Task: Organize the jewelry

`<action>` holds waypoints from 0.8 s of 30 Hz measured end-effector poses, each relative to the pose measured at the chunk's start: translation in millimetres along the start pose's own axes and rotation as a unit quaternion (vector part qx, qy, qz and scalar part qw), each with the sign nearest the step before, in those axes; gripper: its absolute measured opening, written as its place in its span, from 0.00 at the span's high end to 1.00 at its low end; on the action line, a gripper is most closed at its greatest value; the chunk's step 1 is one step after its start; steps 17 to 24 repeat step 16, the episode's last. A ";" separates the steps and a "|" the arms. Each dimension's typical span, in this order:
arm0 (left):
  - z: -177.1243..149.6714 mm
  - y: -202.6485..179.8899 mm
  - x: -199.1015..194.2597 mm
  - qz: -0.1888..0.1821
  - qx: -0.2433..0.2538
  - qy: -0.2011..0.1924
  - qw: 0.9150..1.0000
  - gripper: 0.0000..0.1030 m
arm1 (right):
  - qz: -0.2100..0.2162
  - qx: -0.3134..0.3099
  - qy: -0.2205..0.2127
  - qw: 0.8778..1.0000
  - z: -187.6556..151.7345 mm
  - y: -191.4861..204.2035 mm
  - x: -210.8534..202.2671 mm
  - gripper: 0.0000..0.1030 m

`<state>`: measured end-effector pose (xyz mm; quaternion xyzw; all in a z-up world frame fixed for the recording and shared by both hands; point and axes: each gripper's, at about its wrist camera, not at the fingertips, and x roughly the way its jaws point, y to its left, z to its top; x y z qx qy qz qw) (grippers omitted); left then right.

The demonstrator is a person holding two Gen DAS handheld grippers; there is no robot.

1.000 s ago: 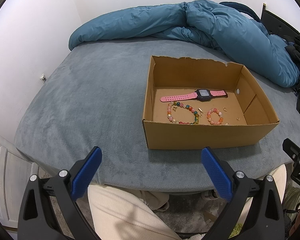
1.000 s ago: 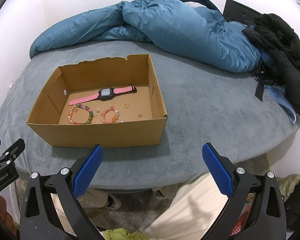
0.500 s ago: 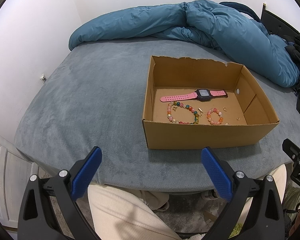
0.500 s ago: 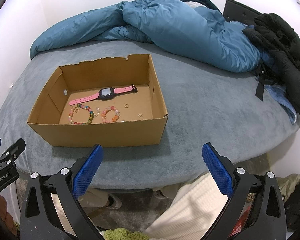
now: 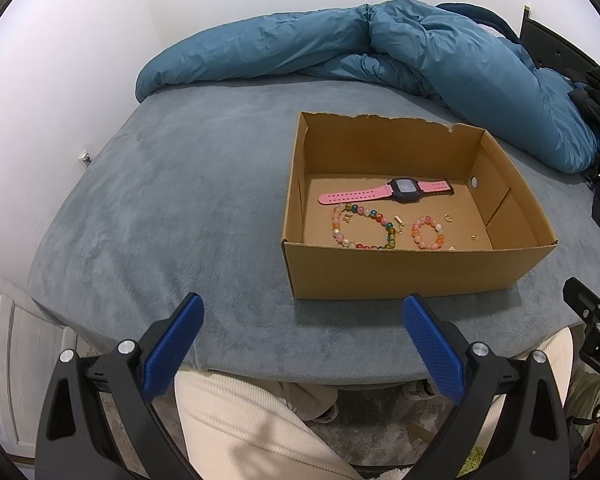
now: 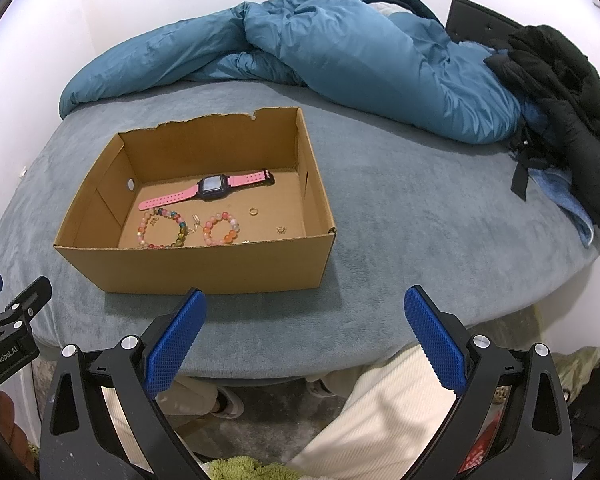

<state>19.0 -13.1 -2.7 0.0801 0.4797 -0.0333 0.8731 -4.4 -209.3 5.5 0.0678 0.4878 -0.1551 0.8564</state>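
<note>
An open cardboard box (image 5: 400,276) (image 6: 204,270) rests on the grey bed. Inside lie a pink watch (image 5: 384,192) (image 6: 210,190), a large multicoloured bead bracelet (image 5: 360,226) (image 6: 162,226), a small pink-orange bead bracelet (image 5: 428,232) (image 6: 222,228), a gold ring (image 5: 449,218) (image 6: 253,211) and a tiny gold earring (image 5: 475,237) (image 6: 281,230). My left gripper (image 5: 300,312) hangs open before the bed's front edge, left of the box. My right gripper (image 6: 304,308) is open too, just in front of the box's near right corner. Neither holds anything.
A rumpled blue duvet (image 5: 380,52) (image 6: 320,48) lies across the back of the bed. Black clothing (image 6: 564,92) is piled at the right. The person's cream trouser legs (image 5: 252,424) (image 6: 380,412) show below the bed edge. Grey bedspread (image 5: 172,200) spreads left of the box.
</note>
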 end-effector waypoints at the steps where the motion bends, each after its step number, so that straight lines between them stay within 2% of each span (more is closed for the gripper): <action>1: 0.1 0.1 0.1 0.000 0.000 0.000 1.000 0.05 | 0.000 0.000 0.000 1.000 -0.6 -0.2 0.4 0.08; 24: -0.6 -1.2 -0.2 0.000 0.000 -0.001 1.000 0.05 | 0.003 -0.002 -0.004 1.000 -0.5 -1.8 -1.6 0.08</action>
